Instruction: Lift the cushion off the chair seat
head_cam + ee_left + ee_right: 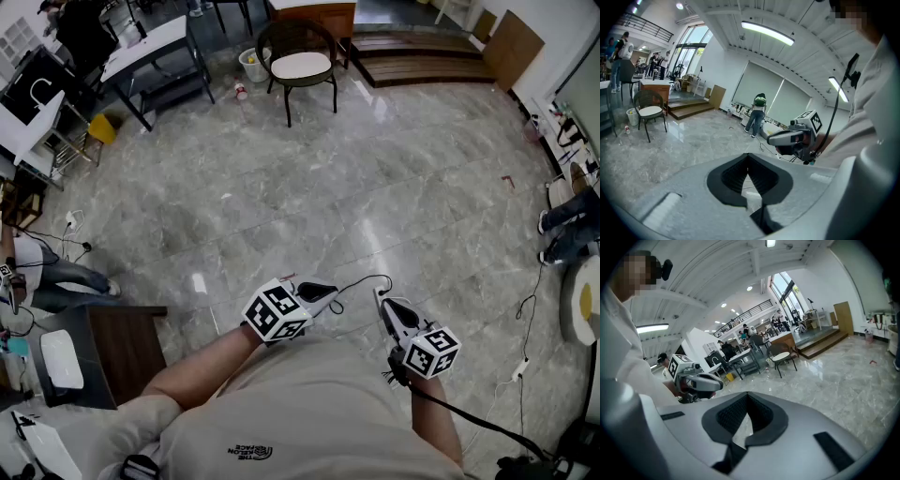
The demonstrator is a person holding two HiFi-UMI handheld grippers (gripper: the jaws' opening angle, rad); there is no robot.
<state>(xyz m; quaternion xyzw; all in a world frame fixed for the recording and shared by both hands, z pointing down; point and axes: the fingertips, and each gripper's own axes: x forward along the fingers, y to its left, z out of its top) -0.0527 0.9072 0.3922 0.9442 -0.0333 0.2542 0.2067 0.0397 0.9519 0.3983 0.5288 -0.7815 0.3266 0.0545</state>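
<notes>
the cushion (pixel 300 64) lies on the chair (pixel 296 30) seat, far across the floor (pixel 375 187). it looks soft, light; pinch its front edge. left gripper (pixel 330 292) and right gripper (pixel 382 305) are clenched, empty.

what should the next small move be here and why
Probably step forward toward the chair. Its white cushion lies on the seat far across the floor, while the left gripper and right gripper sit close to the person's body, jaws shut on nothing. The cushion looks well out of reach from here.
</notes>
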